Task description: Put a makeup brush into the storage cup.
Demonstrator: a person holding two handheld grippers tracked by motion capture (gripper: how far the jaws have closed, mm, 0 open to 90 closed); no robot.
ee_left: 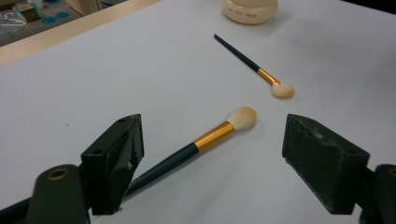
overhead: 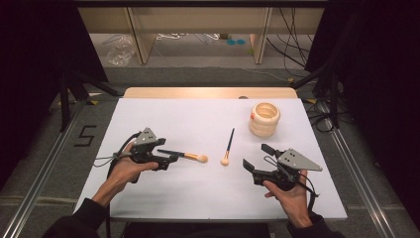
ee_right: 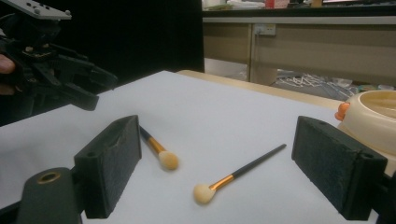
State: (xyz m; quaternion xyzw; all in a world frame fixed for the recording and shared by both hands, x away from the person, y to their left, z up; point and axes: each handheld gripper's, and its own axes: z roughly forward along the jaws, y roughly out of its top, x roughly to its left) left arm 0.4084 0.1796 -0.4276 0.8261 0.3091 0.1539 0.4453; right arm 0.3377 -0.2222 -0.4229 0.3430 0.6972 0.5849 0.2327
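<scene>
The left claw (overhead: 171,159) is lined up over the thick brush (overhead: 184,156), jaws apart and nothing pinched yet, with the dark handle running between them on the white desk (overhead: 208,198). In the left gripper view the handle passes close by the one jaw and leaves a wide gap to the other, so the smart play, as I read it, is to slide the claw sideways until the handle sits midway, come down low, and close on the dark shaft just behind the gold band (ee_left: 214,136), never on the bristles. The brush lies flat, near the desk's left half; in the high view its long axis runs almost straight across, fluffy head (overhead: 201,158) pointing right toward the desk's middle, handle end back under the claw. The thin brush (overhead: 228,146) lies apart from it, nearly upright in that view, head toward the person, tip aimed at the cream ribbed holder (overhead: 264,119) near the far right. The right claw (overhead: 259,157) waits beside it, jaws wide apart, holding nothing.
</scene>
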